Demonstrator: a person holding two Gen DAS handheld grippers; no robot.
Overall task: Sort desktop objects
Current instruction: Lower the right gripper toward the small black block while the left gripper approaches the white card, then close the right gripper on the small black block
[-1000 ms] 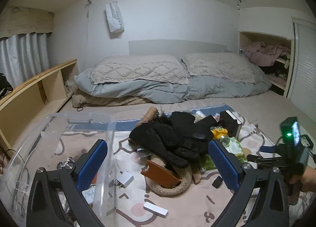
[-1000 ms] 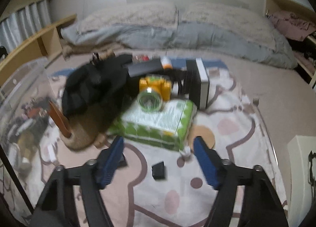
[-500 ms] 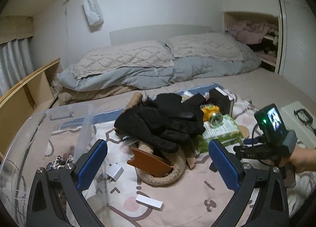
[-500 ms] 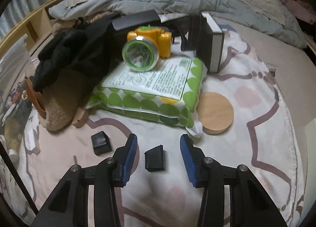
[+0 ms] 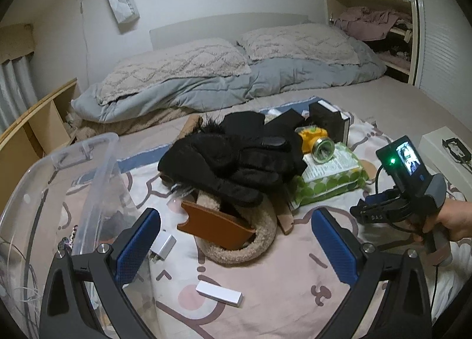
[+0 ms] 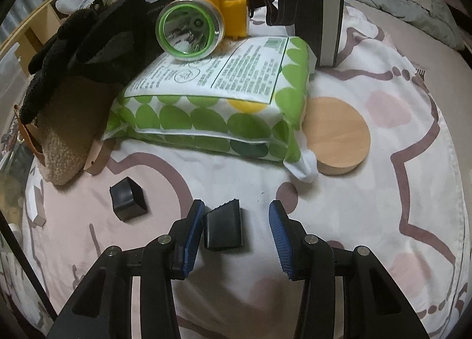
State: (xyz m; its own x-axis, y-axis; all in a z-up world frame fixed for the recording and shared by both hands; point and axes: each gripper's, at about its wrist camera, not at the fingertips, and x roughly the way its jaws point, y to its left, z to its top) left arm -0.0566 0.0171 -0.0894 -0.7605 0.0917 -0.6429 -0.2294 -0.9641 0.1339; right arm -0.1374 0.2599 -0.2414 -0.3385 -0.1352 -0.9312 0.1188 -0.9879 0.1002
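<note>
Far side: two quilted pillows (image 5: 224,58) on a grey duvet (image 5: 206,88). Far left: grey curtain (image 5: 14,85), wooden shelf unit (image 5: 38,123). Far right: alcove of heaped clothes (image 5: 371,20).

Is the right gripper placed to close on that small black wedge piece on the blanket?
Probably yes. The right gripper has its jaws either side of the black wedge piece, with nothing between them and it. It sits off-centre, nearer the left pad.

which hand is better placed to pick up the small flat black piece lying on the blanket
Right. The right hand-held gripper already straddles the black piece, jaws open, one pad almost against it. The left hand-held gripper hangs open and empty near the clear bin, well away from it.
</note>
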